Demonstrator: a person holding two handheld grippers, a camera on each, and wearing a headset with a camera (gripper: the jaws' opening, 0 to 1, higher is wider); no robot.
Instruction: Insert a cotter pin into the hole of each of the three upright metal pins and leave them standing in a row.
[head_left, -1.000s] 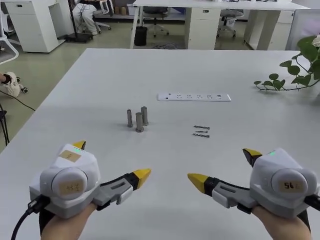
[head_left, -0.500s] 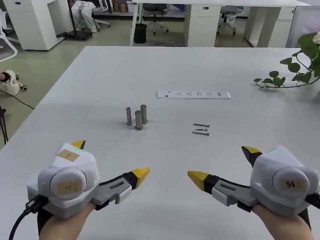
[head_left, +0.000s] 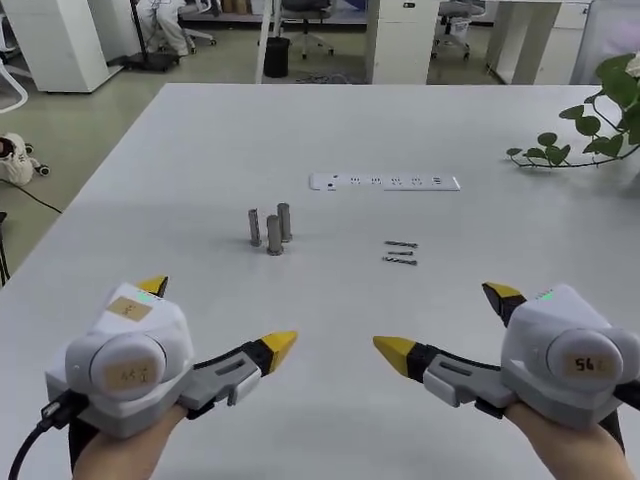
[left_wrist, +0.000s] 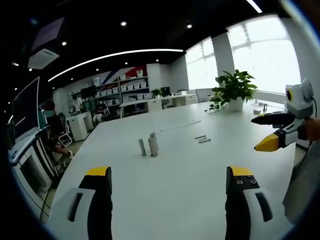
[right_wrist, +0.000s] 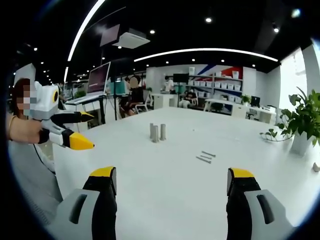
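Close over the near edge of the tabletop (head_left: 330, 420): left gripper (head_left: 218, 314) toward the near left corner, gripped from below by a hand (head_left: 122, 462), yellow-tipped jaws spread wide apart with nothing between them, aimed inward and toward the far edge. Opposite, toward the near right corner: right gripper (head_left: 447, 320), likewise carried by a hand (head_left: 560, 455), jaws also wide apart and empty, tips turned toward the left one's and well apart from them. Same reading in both gripper views, each pair of jaws rising with bare tabletop between. Farther in, around the middle of the tabletop and a little left of centre: three upright metal pins (head_left: 274, 235), standing close together in a tight triangle rather than a row, well apart from both grippers. Just right of centre, at about the same depth: three cotter pins (head_left: 399, 252), lying flat, parallel to one another, ranged front to back, near the metal pins but clear of them; holes in the metal pins too small to make out. Beyond these, toward the far edge: white power strip (head_left: 385, 182), lying crosswise. At the far right edge: leafy plant (head_left: 618, 85), a branch trailing over the surface. Past the far edge: floor, white desks (head_left: 400, 40) and office chairs (head_left: 305, 12).
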